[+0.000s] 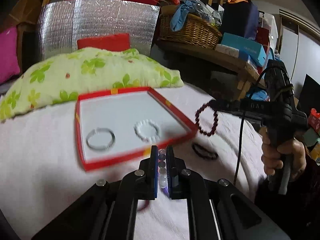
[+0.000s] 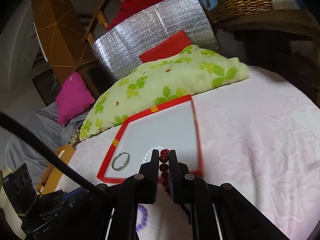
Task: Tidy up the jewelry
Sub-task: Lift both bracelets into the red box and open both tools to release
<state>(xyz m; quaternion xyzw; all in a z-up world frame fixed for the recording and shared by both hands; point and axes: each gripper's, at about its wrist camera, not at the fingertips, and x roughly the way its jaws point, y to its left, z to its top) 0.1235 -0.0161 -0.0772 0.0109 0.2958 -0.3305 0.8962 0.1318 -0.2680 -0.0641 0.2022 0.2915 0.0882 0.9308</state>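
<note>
A red-rimmed box with a white floor lies on the pink bedspread. In it lie a silver bangle and a white bead bracelet. My left gripper is shut on a clear and purple bead bracelet just before the box's near rim. My right gripper is shut on a dark red bead bracelet over the box's near right corner; in the left wrist view the bracelet hangs from it beside the box. Another dark bracelet lies on the bedspread.
A green floral pillow lies behind the box, with a silver foil panel and a red cushion beyond. A wicker basket and boxes stand on a wooden shelf at the right. A purple bracelet lies under my right gripper.
</note>
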